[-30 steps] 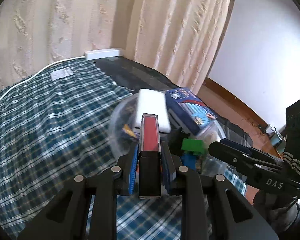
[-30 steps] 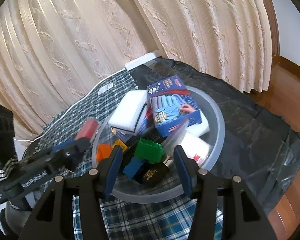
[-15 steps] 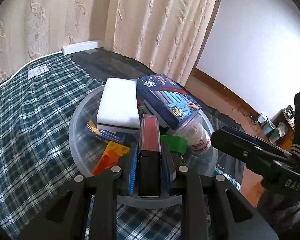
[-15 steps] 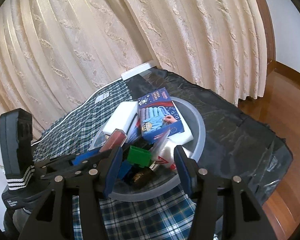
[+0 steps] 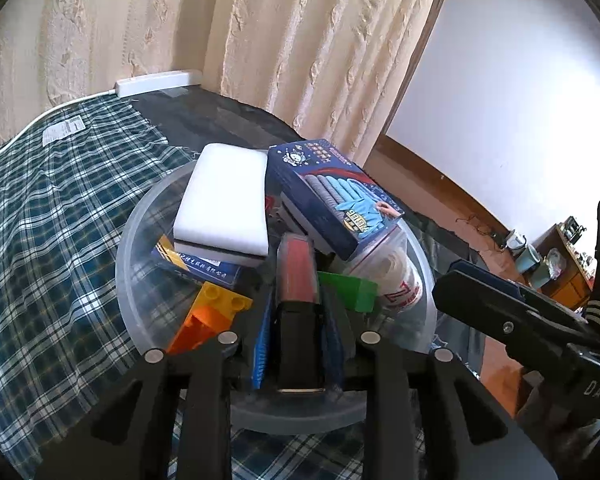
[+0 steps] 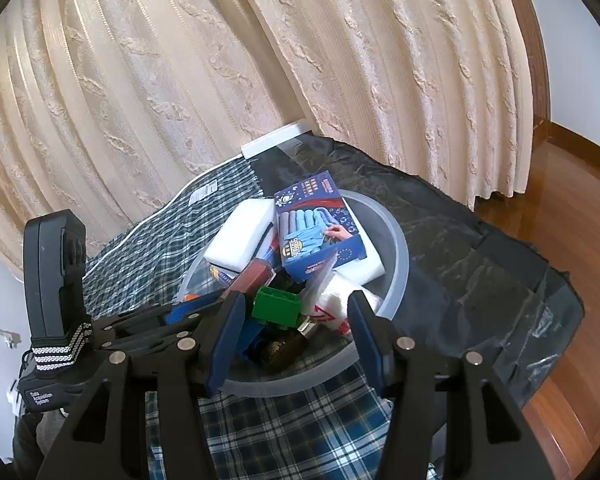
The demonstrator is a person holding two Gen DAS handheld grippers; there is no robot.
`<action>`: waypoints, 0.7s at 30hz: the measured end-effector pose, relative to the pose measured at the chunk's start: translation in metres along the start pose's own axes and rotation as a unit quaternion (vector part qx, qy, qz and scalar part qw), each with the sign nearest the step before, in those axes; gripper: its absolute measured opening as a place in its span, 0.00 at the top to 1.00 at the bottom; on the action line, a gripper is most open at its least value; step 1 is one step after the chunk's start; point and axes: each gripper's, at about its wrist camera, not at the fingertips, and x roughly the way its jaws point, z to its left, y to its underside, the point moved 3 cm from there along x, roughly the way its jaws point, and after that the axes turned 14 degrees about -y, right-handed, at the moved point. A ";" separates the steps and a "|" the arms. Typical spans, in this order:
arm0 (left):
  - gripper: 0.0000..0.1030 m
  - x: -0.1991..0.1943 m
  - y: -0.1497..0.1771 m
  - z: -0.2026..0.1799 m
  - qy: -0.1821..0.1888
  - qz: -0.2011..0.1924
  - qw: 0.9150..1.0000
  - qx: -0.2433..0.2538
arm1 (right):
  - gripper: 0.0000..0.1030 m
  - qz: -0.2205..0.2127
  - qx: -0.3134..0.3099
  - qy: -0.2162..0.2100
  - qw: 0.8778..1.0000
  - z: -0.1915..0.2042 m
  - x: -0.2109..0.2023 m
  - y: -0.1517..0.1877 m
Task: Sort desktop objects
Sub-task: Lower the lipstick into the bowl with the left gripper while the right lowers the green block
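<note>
Left wrist only: orange brick in bowl.

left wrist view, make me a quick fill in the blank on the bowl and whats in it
1. The white sponge lies inside the clear ____.
2. The left gripper, jaws opening, has a ____ and black tube between them.
3. The toy block right of the tube is ____.
4. The cloth under the bowl is ____ patterned.

Missing words: bowl; red; green; plaid
</note>
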 end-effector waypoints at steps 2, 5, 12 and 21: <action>0.61 -0.002 -0.001 0.001 -0.001 -0.006 1.000 -0.004 | 0.44 0.001 0.001 0.001 1.000 -0.001 0.000 0.000; 0.48 -0.007 -0.004 0.004 -0.003 -0.016 1.000 -0.010 | 0.44 0.002 0.003 0.002 1.000 -0.002 -0.001 0.001; 0.47 -0.021 -0.003 0.006 -0.024 -0.032 0.999 -0.011 | 0.26 0.004 -0.003 0.005 1.000 0.004 -0.006 0.004; 0.35 -0.055 0.001 0.021 -0.132 -0.084 0.988 -0.022 | 0.16 0.012 0.009 0.017 1.000 0.006 -0.007 0.009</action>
